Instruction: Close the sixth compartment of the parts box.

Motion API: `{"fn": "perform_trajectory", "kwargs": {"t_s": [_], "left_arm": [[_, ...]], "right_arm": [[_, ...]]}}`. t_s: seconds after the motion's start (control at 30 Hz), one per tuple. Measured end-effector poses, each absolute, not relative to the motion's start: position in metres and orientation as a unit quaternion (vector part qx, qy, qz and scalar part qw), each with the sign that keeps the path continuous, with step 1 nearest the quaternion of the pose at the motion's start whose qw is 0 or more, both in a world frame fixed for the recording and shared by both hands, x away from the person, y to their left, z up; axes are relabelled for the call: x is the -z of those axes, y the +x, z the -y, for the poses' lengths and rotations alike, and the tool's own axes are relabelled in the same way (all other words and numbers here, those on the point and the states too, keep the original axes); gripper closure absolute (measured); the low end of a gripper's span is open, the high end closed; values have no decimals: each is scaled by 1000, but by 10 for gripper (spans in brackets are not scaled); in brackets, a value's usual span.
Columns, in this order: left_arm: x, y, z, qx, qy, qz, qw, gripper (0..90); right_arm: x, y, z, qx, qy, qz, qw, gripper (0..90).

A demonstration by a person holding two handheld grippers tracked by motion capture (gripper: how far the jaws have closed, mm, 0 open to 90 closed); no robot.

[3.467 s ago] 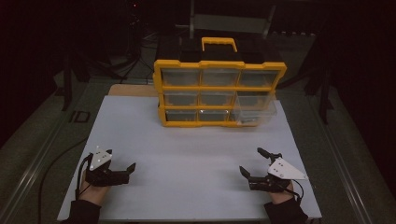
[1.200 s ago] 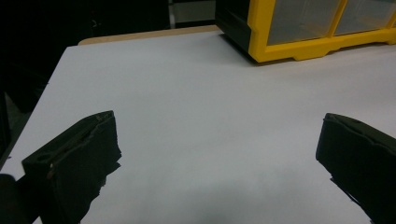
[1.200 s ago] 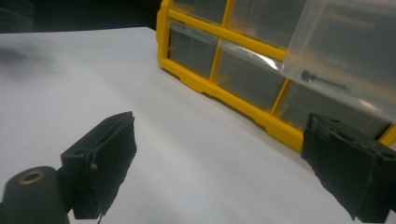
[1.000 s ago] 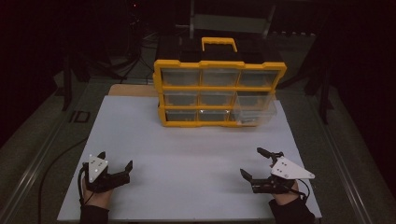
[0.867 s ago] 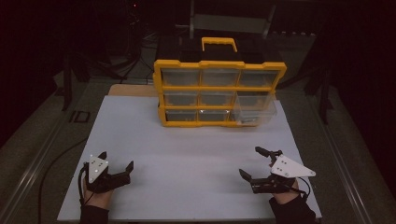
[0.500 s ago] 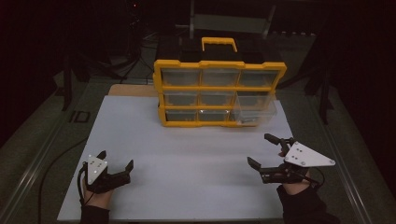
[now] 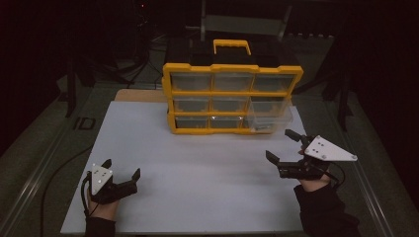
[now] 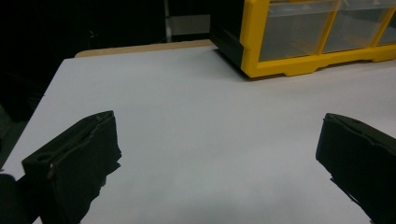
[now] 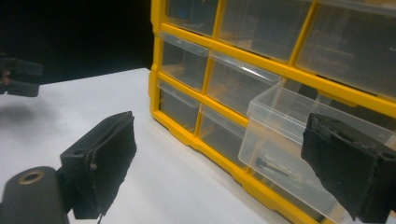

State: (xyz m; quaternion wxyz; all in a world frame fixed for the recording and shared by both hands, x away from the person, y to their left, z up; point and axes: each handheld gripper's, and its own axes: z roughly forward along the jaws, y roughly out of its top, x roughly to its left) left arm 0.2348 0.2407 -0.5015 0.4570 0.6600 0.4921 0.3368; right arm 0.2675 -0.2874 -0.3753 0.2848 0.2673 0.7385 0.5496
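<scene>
Right hand-held gripper (image 7: 283, 145) wide apart, seemingly touching nothing, near pulled-out drawer (image 7: 269, 116), left hand-held gripper (image 7: 121, 168) likewise.

Dark room, perhaps metal frames (image 7: 242, 22) behind

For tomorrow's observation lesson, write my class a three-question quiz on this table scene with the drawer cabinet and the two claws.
1. True or false: the left claw grips a drawer.
2. Which drawer of the yellow cabinet is pulled out? A top left, B middle centre, C lower right.
3. Fill in: the right claw is ____ and points toward the pulled-out drawer.

Key: 1 false, it is open above the white tabletop. 2 C. 3 open.
</scene>
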Motion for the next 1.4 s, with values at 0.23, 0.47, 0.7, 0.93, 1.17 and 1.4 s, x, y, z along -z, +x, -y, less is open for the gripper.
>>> {"fn": "perform_trajectory", "kwargs": {"t_s": [0.23,0.47,0.7,0.93,1.17,1.4], "left_arm": [[502,235,-240,-334,662,-490,458,1],[503,235,-237,-334,671,-485,450,1],[503,236,-237,-334,672,-482,452,1],[502,235,-238,-338,671,-481,452,1],[502,234,-238,-337,671,-481,452,1],[502,234,-238,-337,670,-482,453,1]], "right_arm": [[393,278,292,-533,289,-735,303,167],[413,290,301,-520,323,-730,304,308],[425,295,307,-500,351,-733,299,357],[436,302,311,-484,372,-733,301,422],[436,308,312,-468,394,-725,315,566],[438,314,311,-451,409,-723,326,765]]}}
